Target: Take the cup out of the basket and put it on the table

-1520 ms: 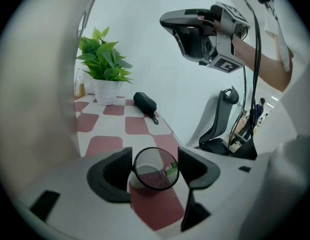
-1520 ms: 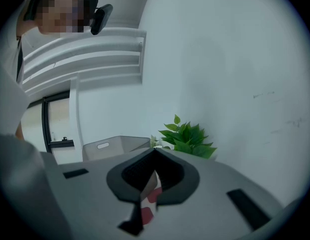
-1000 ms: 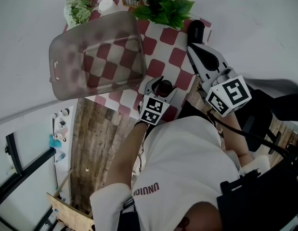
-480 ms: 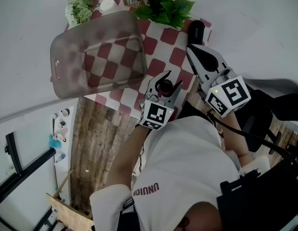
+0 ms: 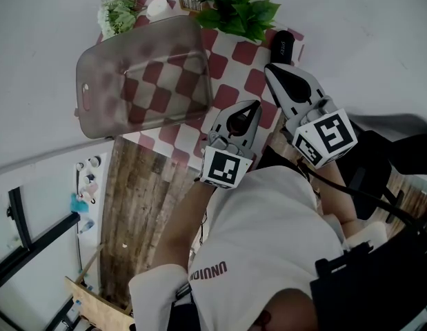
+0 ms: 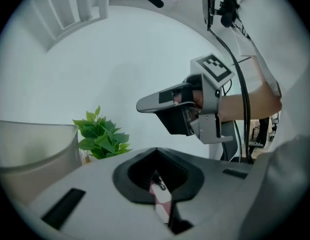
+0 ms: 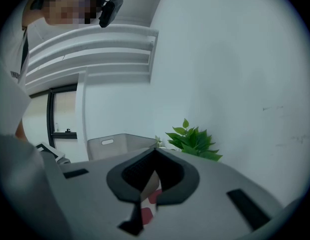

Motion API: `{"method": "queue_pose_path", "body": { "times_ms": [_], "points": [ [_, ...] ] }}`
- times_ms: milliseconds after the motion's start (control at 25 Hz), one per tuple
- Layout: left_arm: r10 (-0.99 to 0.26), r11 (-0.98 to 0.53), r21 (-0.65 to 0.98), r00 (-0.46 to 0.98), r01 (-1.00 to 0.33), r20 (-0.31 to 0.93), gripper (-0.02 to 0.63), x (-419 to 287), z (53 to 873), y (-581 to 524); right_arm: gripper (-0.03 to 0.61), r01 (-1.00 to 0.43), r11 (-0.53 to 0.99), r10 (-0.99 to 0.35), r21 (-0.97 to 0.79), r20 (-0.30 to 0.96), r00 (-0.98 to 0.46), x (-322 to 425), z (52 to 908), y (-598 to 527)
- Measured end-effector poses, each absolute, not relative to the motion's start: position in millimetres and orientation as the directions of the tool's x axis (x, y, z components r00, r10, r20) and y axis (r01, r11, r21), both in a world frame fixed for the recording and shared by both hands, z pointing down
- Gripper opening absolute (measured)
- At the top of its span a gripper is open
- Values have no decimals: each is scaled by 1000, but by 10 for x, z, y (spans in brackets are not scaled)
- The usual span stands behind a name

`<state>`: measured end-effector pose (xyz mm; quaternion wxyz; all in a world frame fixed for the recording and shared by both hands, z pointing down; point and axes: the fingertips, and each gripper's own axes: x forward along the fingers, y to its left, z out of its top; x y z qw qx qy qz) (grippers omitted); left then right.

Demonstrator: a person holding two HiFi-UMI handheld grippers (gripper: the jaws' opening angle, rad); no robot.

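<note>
The translucent grey basket (image 5: 144,74) lies on the red-and-white checked cloth (image 5: 230,61), and I see only the cloth's checks through it, no cup inside. A small white cup-like thing (image 5: 158,7) stands beyond the basket beside the flowers. My left gripper (image 5: 247,109) hovers over the cloth's near edge, right of the basket, its jaws shut with nothing between them. The left gripper view shows its closed tips (image 6: 156,151) with only cloth behind them. My right gripper (image 5: 276,73) is beside it, further right, also shut and empty (image 7: 155,151).
A leafy green plant (image 5: 234,2) and a pale flower bunch (image 5: 116,12) stand at the cloth's far edge. A black cylinder (image 5: 282,45) lies at the cloth's right edge. Bare wooden tabletop (image 5: 137,198) runs on toward me. The basket's wall (image 7: 114,145) appears left of the plant (image 7: 192,141).
The left gripper's jaws have gone from wide open to fully closed, with nothing caught between them, and it has edged slightly right. The right gripper has hardly moved.
</note>
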<state>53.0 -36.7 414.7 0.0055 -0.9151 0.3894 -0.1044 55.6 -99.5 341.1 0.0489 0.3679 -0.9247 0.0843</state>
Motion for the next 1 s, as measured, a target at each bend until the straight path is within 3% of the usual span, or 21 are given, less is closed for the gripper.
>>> {"method": "queue_pose_path", "body": {
  "times_ms": [1000],
  "points": [
    [-721,-681,-31,663,-732,204,11,465,4159,-394,17,-673,734,-654,-87,177,-736,466,3436,-982]
  ]
}}
